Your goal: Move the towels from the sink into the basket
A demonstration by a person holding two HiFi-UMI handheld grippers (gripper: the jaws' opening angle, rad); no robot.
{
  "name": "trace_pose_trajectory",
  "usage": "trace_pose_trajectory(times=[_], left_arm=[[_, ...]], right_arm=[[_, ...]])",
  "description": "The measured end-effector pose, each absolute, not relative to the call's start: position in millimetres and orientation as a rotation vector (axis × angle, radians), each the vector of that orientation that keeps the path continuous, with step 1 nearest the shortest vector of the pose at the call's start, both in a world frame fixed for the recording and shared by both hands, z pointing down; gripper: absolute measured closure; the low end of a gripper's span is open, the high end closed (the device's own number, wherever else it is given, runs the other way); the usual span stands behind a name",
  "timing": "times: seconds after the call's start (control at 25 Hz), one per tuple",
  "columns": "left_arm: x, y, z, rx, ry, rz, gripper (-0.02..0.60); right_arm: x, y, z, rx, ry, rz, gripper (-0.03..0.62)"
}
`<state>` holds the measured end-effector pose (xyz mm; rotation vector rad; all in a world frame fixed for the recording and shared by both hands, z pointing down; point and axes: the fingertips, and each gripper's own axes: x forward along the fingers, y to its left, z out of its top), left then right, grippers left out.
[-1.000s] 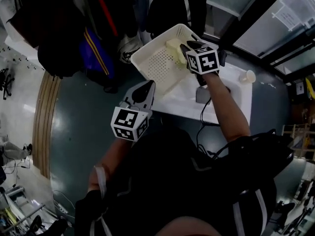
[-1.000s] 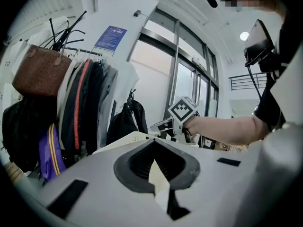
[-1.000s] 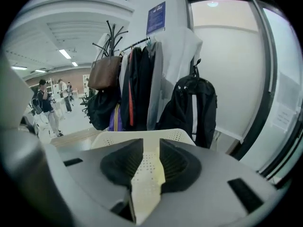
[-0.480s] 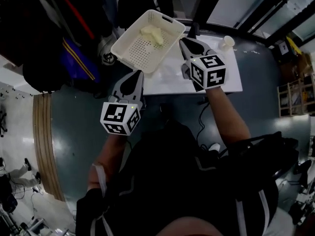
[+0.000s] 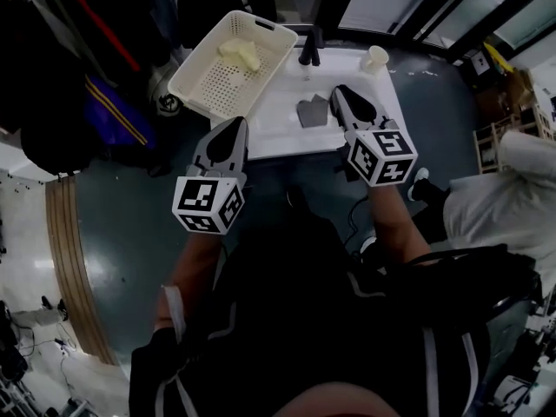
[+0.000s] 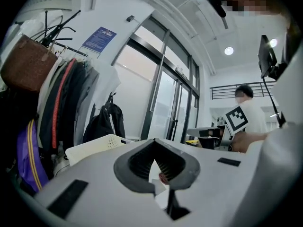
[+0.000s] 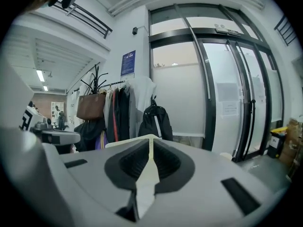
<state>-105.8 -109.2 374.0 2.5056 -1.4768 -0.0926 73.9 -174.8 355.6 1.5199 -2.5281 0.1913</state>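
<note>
The white perforated basket (image 5: 208, 81) stands at the far left with a pale yellow towel (image 5: 240, 53) lying in it. A grey towel (image 5: 313, 111) lies in the white sink top (image 5: 278, 124), just left of my right gripper (image 5: 341, 94). That gripper's jaws have just been closing and now meet with nothing between them (image 7: 150, 143). My left gripper (image 5: 233, 127) hovers at the sink's near left corner, below the basket, also shut and empty (image 6: 154, 145). The basket's rim (image 6: 94, 148) shows in the left gripper view.
A black faucet (image 5: 310, 49) and a paper cup (image 5: 375, 58) stand at the back of the sink top. Coats and bags (image 5: 78, 68) hang to the left. A person in white (image 5: 512, 181) stands at the right.
My right gripper has drawn back out of the basket toward me and to the right, leaving the yellow towel inside. The left gripper has shifted slightly forward.
</note>
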Motion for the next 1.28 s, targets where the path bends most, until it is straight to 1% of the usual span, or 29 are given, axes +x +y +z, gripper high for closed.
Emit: trace_pose_trajectory(times=[0.44, 0.64, 0.68, 0.76, 0.88, 1.04, 1.12, 1.28], left_arm=[[-48, -146, 377, 2.518, -1.460, -0.001, 0.578], [-29, -165, 389, 2.481, -1.467, 0.065, 0.578], [-26, -169, 390, 2.472, -1.472, 0.069, 0.578], [-18, -177, 396, 2.460, -1.475, 0.086, 0.578], [-7, -186, 408, 2.431, -1.480, 0.126, 0.578], [5, -198, 424, 2.389, -1.494, 0.174, 0.578], [12, -203, 436, 2.370, -1.489, 0.199, 0.578], [15, -219, 459, 2.322, -1.516, 0.231, 0.578]], right_arm=[[127, -209, 373, 1.439, -2.542, 0.200, 0.559], [145, -230, 410, 1.343, -2.495, 0.248, 0.557], [148, -234, 419, 1.316, -2.485, 0.258, 0.547], [152, -244, 440, 1.264, -2.466, 0.284, 0.504], [158, -257, 471, 1.191, -2.433, 0.315, 0.480], [159, -274, 509, 1.075, -2.389, 0.329, 0.433], [157, -285, 530, 1.017, -2.368, 0.320, 0.372], [151, -301, 575, 0.901, -2.321, 0.342, 0.354]])
